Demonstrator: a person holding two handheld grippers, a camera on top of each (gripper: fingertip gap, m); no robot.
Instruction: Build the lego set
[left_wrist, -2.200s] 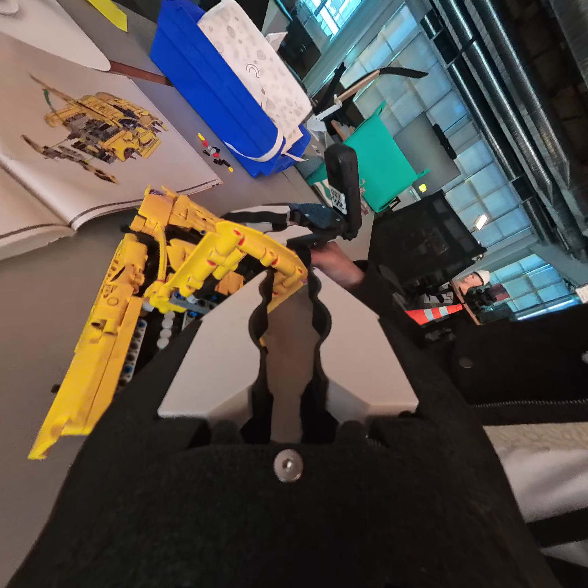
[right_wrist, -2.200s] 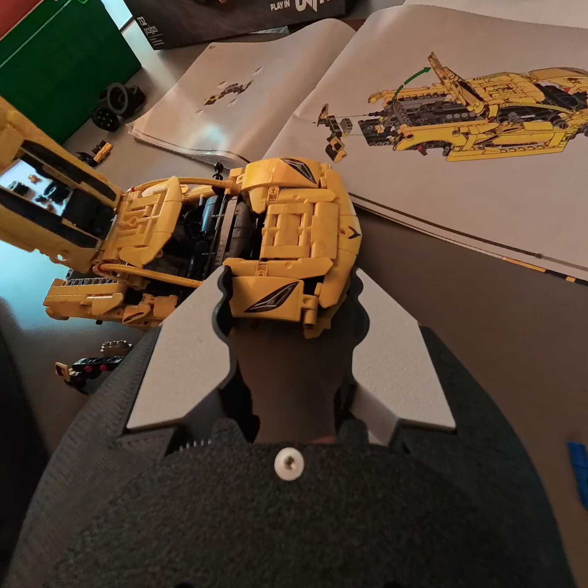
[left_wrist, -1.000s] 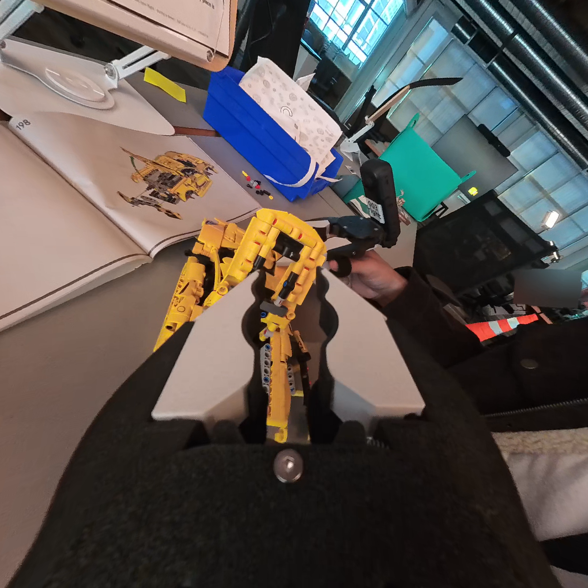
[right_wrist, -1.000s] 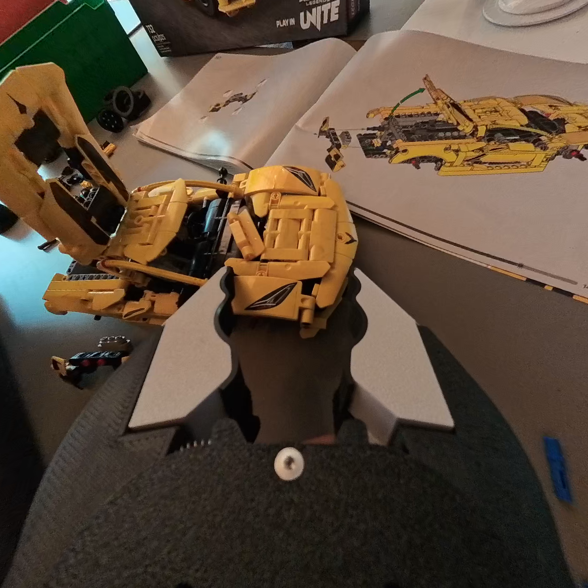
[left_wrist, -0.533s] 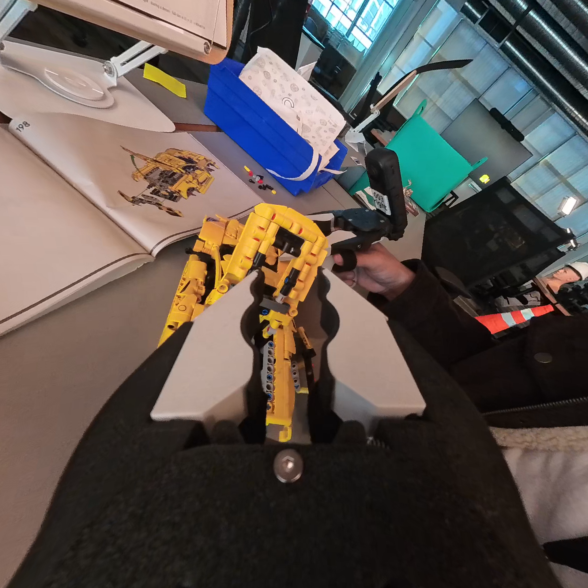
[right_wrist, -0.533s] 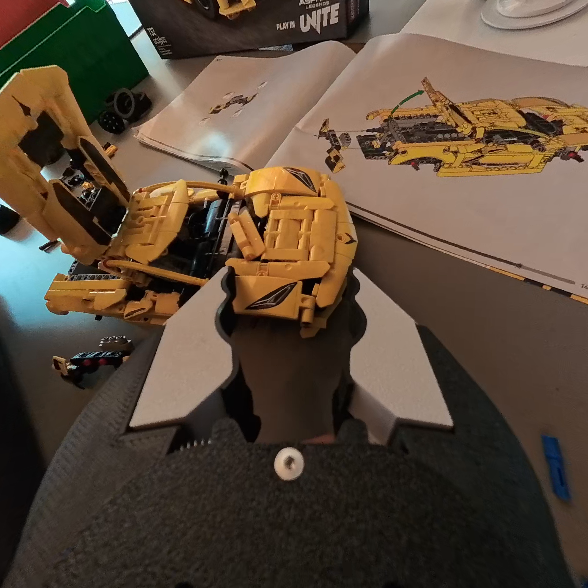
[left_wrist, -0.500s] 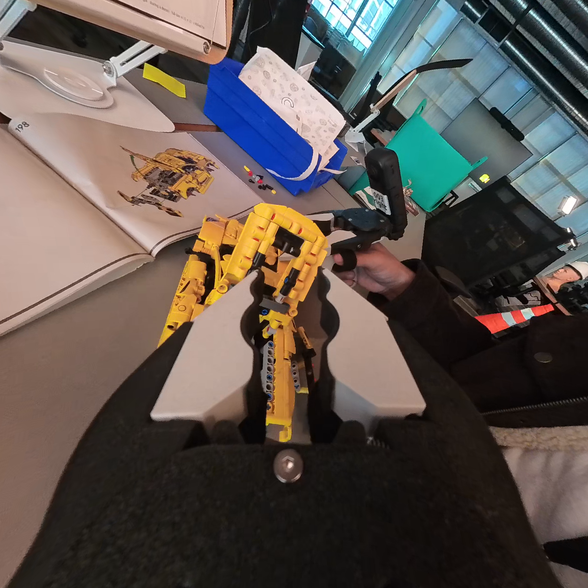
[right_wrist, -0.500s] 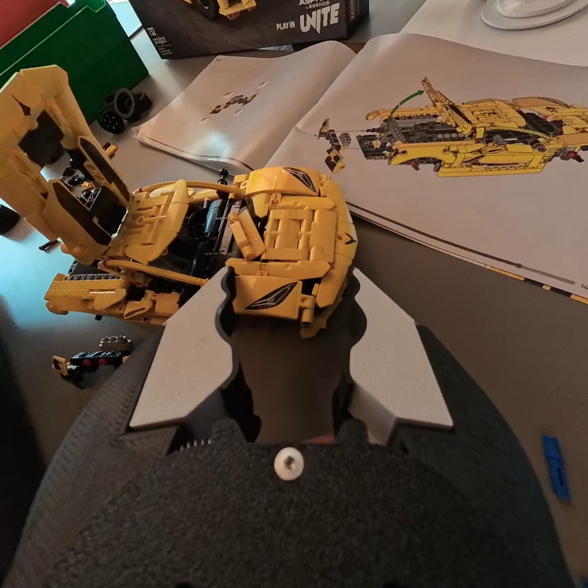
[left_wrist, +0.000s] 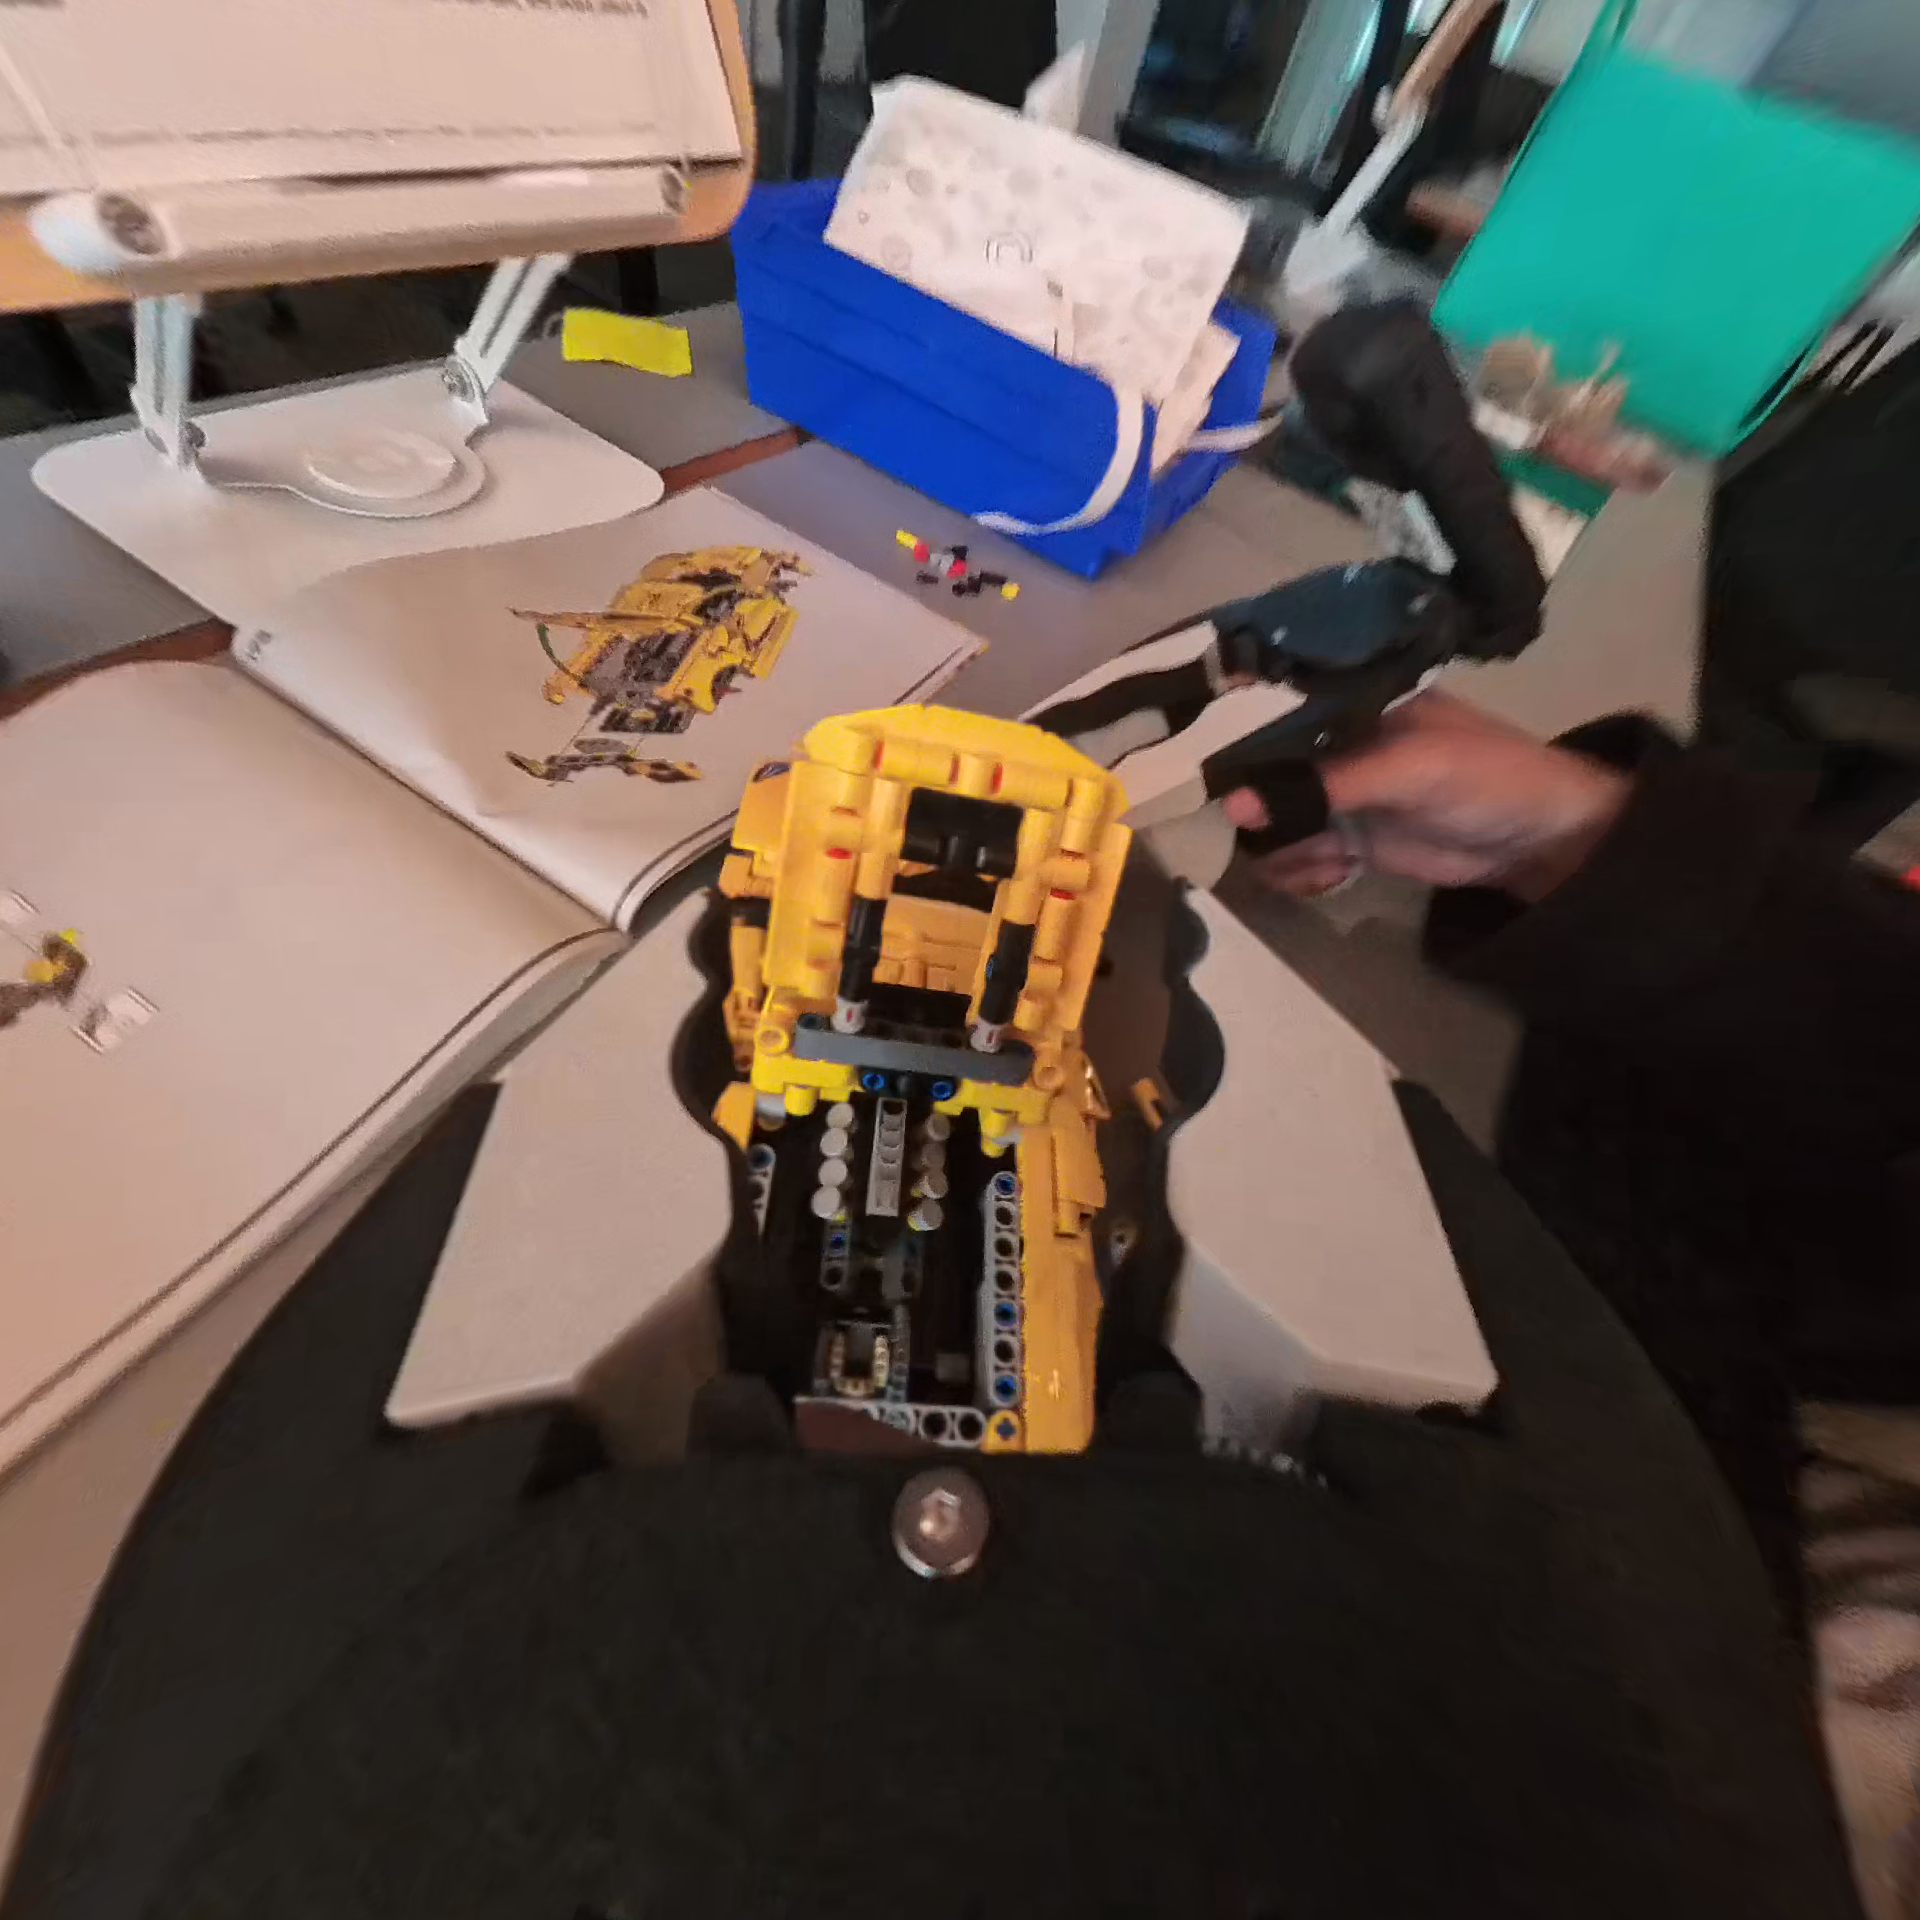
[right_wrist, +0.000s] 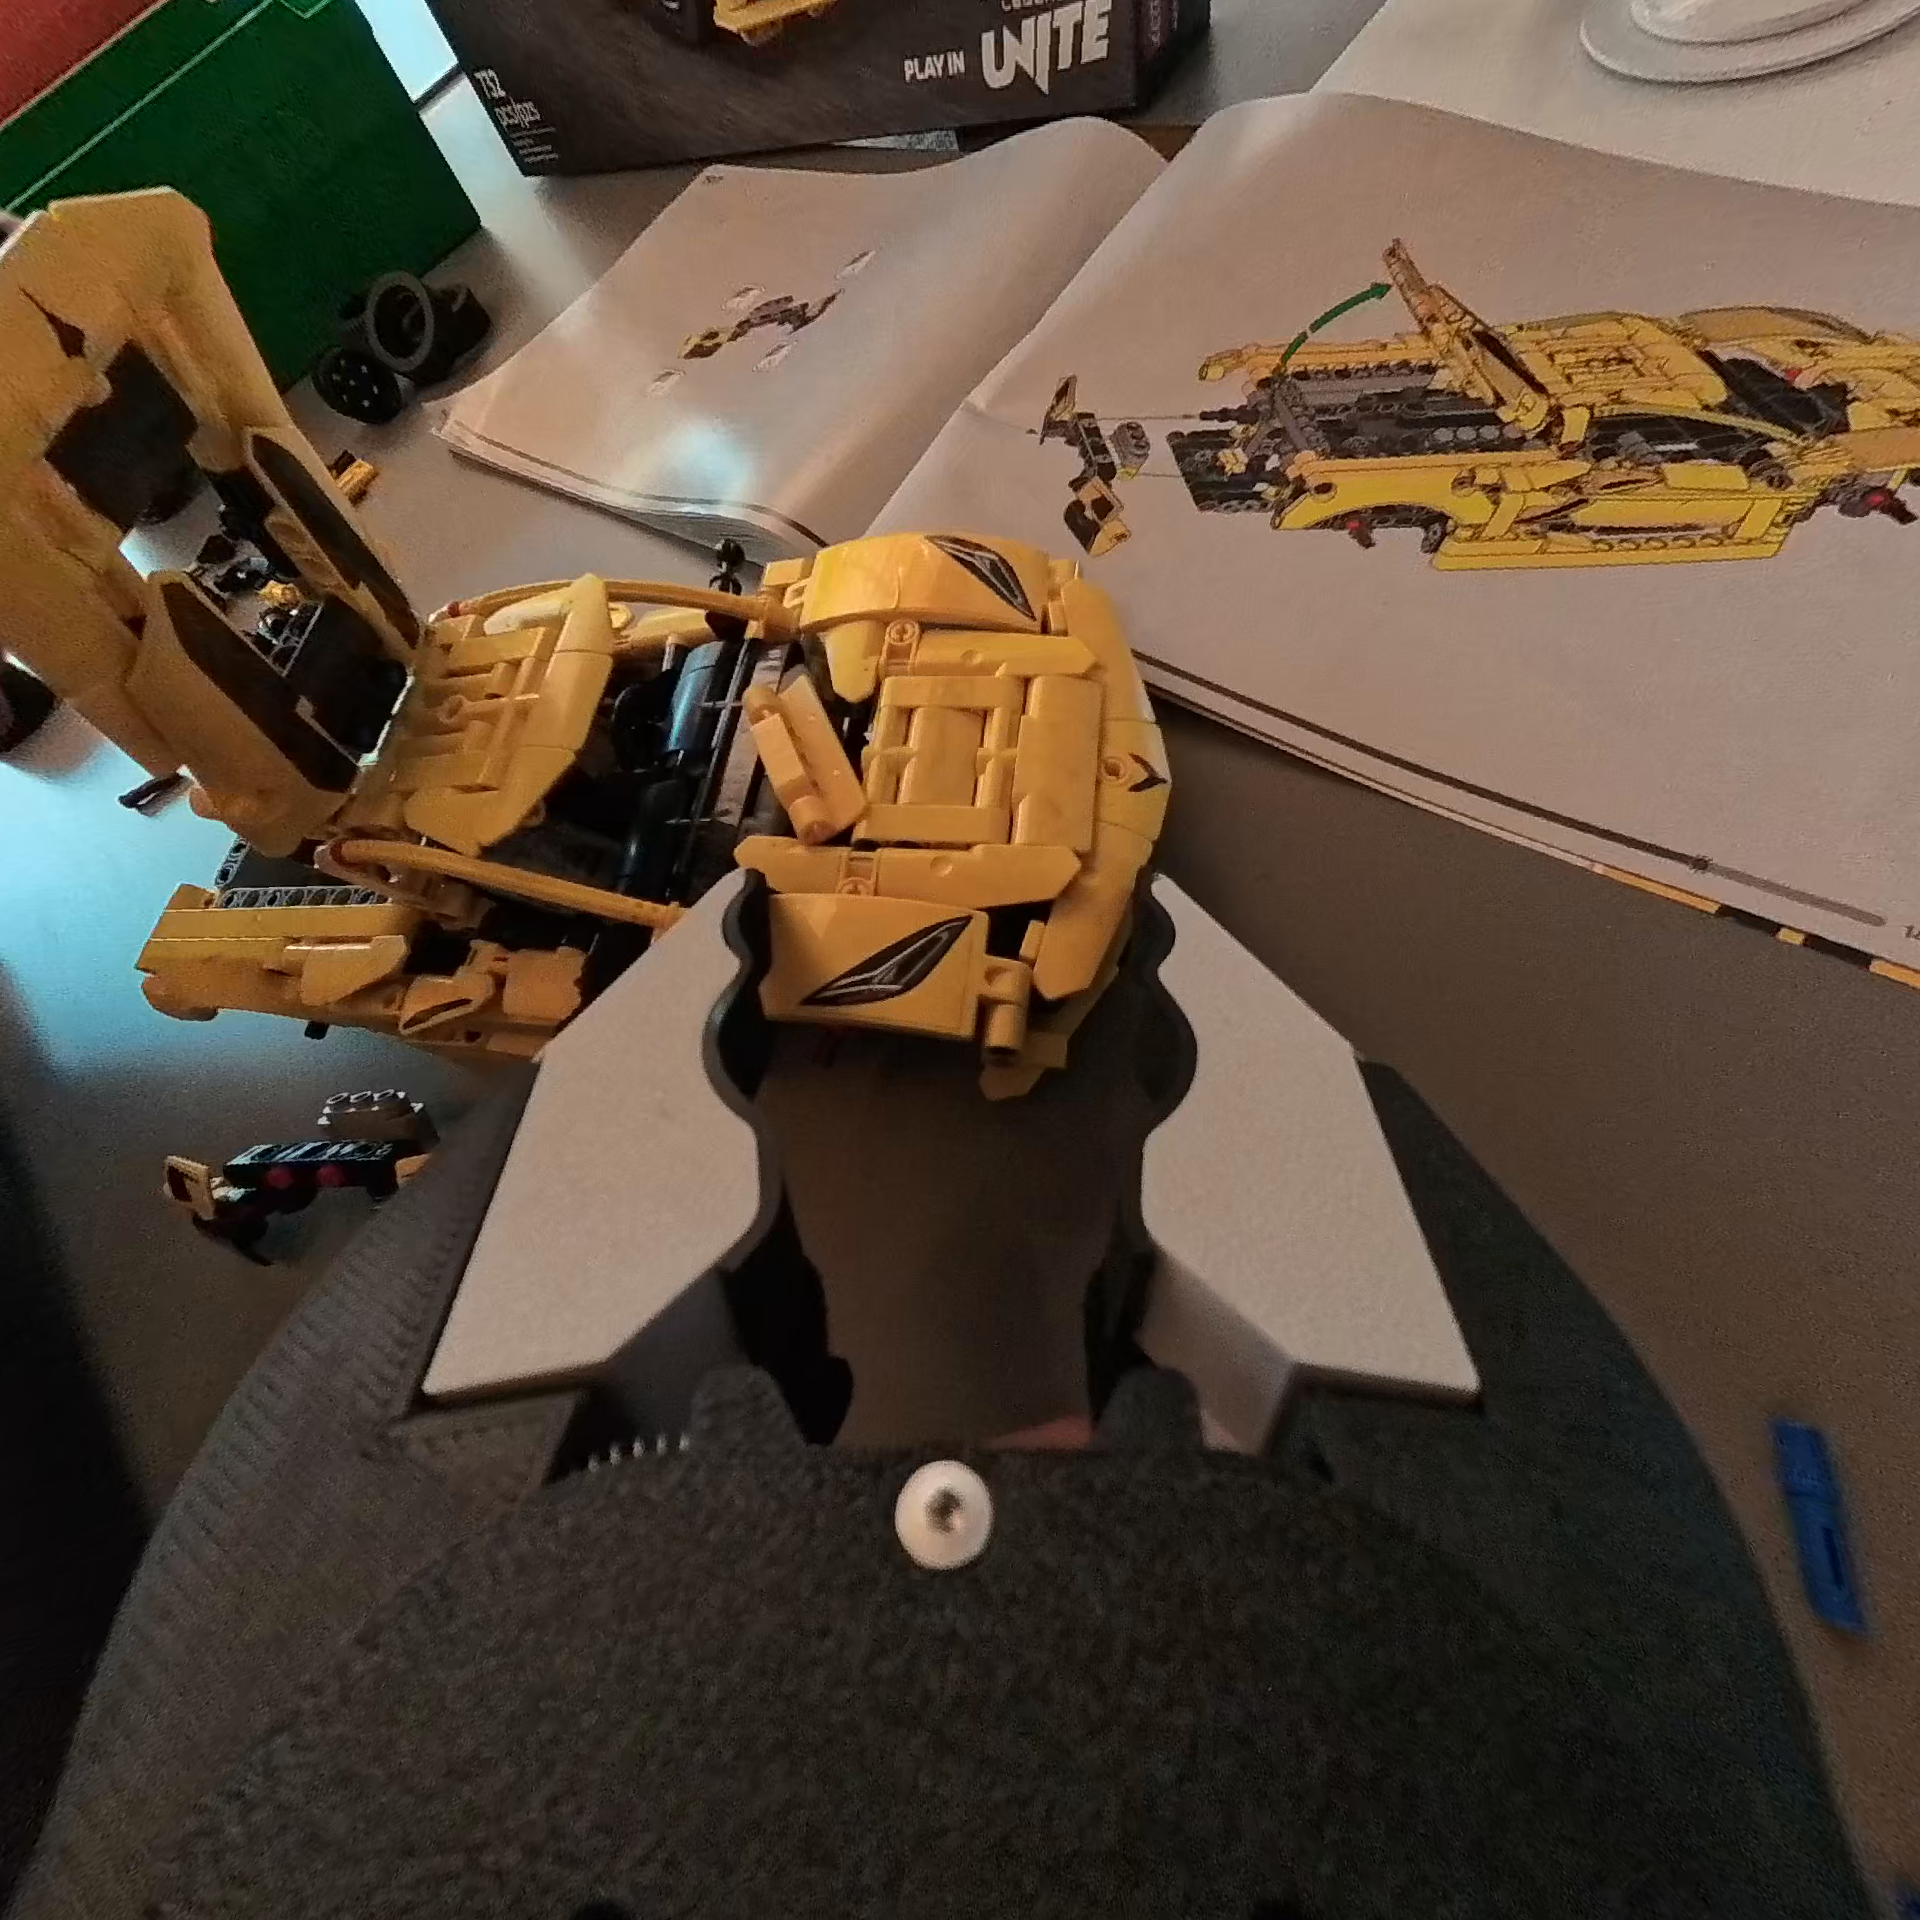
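Observation:
A yellow lego car lies on the grey table beside the open instruction booklet. Its hinged rear cover stands raised. My right gripper is shut on the car's nose, one finger on each side. In the left wrist view I look along the car from its rear, with the raised cover ahead. My left gripper is open, its jaws set wide on either side of the car's rear. The right gripper's handle, held by a hand, shows beyond the car.
A small black and yellow sub-assembly lies left of the car. Black wheels sit by a green box. A blue piece lies at right. A blue bin, loose small parts and a white stand are behind the booklet.
My left gripper's jaws have opened wider and it has swung in line with the car's rear. The rear cover stays raised. The right gripper keeps its hold on the nose.

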